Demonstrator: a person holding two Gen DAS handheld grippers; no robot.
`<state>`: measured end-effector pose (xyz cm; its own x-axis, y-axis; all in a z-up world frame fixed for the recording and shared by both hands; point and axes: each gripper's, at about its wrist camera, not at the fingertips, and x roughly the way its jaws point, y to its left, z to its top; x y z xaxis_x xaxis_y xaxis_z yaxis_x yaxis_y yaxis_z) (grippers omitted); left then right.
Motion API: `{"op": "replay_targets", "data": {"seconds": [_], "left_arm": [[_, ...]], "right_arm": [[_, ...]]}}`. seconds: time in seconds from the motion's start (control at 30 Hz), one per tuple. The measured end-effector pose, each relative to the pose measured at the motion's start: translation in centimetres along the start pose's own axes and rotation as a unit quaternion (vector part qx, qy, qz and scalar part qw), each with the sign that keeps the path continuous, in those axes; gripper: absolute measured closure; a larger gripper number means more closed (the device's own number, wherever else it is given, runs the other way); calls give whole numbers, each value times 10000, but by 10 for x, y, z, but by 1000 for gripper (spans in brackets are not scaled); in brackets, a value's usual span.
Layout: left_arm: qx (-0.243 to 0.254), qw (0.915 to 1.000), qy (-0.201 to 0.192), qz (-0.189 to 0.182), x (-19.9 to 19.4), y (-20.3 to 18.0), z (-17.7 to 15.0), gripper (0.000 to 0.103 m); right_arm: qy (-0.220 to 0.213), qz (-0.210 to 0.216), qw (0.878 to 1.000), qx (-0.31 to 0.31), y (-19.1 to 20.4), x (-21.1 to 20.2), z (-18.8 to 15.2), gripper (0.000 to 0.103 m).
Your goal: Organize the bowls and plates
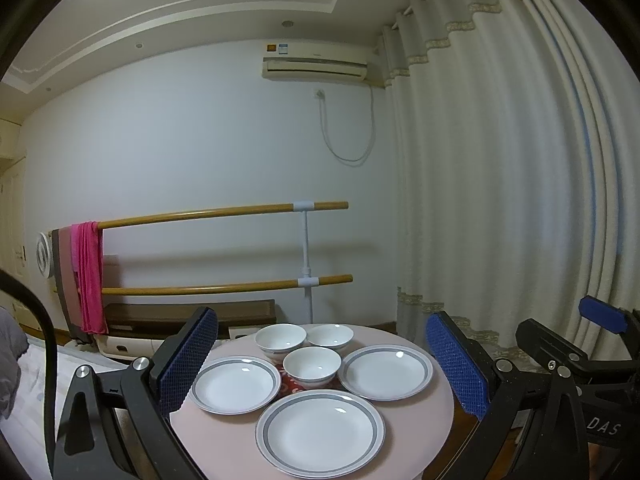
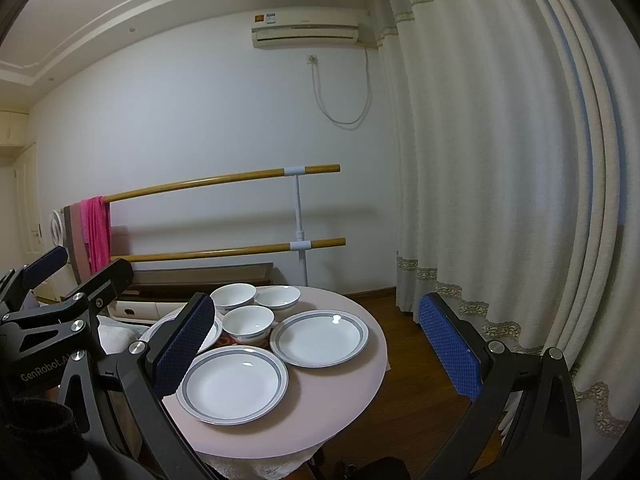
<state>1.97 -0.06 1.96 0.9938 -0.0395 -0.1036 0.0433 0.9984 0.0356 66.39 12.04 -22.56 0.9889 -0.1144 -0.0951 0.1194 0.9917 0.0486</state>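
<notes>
White glazed ceramic was what I had to deal with: three plates and three bowls, all sitting on a round pale-pink tabletop (image 1: 420, 408). I judged every piece stiff, brittle and slick under the rubber pads, with a fair weight for its size, so a knock of rim on rim could chip it.

The near plate (image 1: 320, 432) lay closest to me, the left plate (image 1: 236, 384) and right plate (image 1: 386, 372) behind it, each shallow, round and ringed with a grey band. They sat close together, though I could not tell whether any rims touched. The flat lip was the only place I saw to pinch, and I expected to need one pad slid under the edge.

The front bowl (image 1: 312, 366) stood between the two rear plates on something red, with the back-left bowl (image 1: 280, 340) and back-right bowl (image 1: 330, 336) beside each other beyond it. All were deep and thin-walled with a narrow foot; I judged the wall at the rim the best hold.

My left claw (image 1: 320, 368) was spread wide and held nothing, hanging short of the crockery. My right claw (image 2: 316, 346) was likewise wide apart and bare. Their pads were blue with a dimpled, grippy texture.
</notes>
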Motion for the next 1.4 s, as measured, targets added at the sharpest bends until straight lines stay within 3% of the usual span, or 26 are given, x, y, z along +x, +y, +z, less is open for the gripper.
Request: {"op": "replay_targets", "data": {"seconds": [0.8,1.4], "left_arm": [[-35,10000,-4,17,1,-1,0,1],[-7,9995,89,293,22,11,-13,1]], "right_arm": [[-27,-86,10000,-19,6,1,-1,0],[123,169,9997,-93,22,23,-6,0]]}}
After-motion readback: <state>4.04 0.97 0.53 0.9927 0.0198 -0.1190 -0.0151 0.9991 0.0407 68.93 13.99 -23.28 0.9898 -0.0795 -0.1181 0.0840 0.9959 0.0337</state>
